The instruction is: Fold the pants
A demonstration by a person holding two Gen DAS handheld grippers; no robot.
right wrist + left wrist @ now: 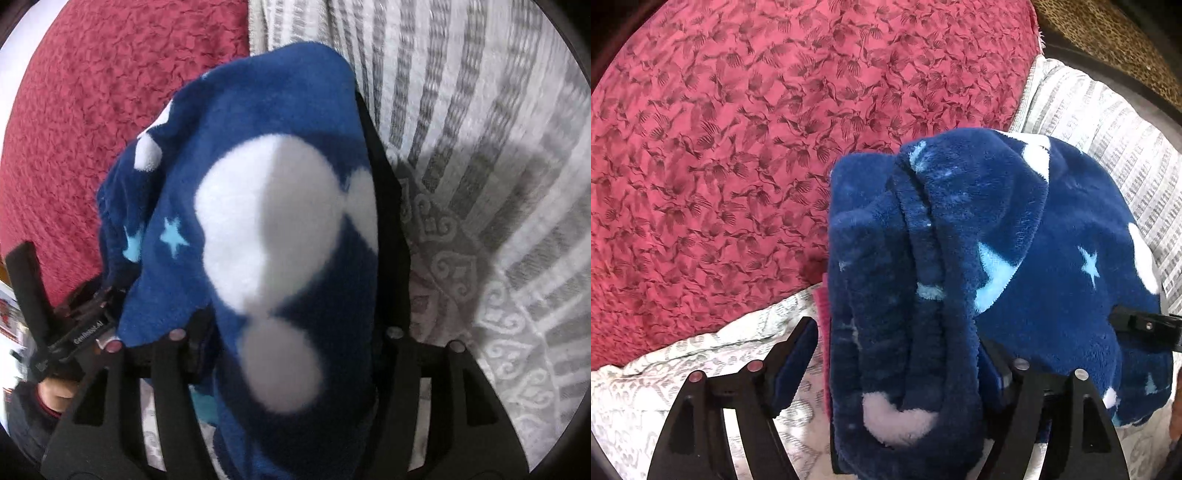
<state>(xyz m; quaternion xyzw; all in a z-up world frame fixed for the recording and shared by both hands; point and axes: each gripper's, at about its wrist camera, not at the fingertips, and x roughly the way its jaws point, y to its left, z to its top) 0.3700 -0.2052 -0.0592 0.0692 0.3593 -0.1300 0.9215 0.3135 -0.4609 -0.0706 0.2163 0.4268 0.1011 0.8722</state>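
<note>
Red patterned bedspread (738, 147) across the far side of the bed, white-and-grey woven cover (1108, 122) nearer and off to the right. Over that cover, close to its edge against the red: navy fleece pants (1015, 221) with stars and white blobs, gathered into a thick, rounded bundle of several layers rather than spread flat.

Left hand-held gripper (897, 336) standing wide, one end of the bundle between its jaws. Clear gap on one side with bedding showing through, cloth against the other pad only, so not clamped.

Right hand-held gripper (288, 147) astride the other end, with cloth draped over it and filling the gap, one finger hidden beneath. Gripping or merely lying under the cloth: impossible to tell.

Judged well along, with the legs apparently doubled over already into one compact packet. Left to do, by the look of it:
- freeing both ends cleanly
- squaring and flattening the lumpy edges
- perhaps one more fold for a neater shape

Bundle fully settled on the cover or not: hidden from both views.
</note>
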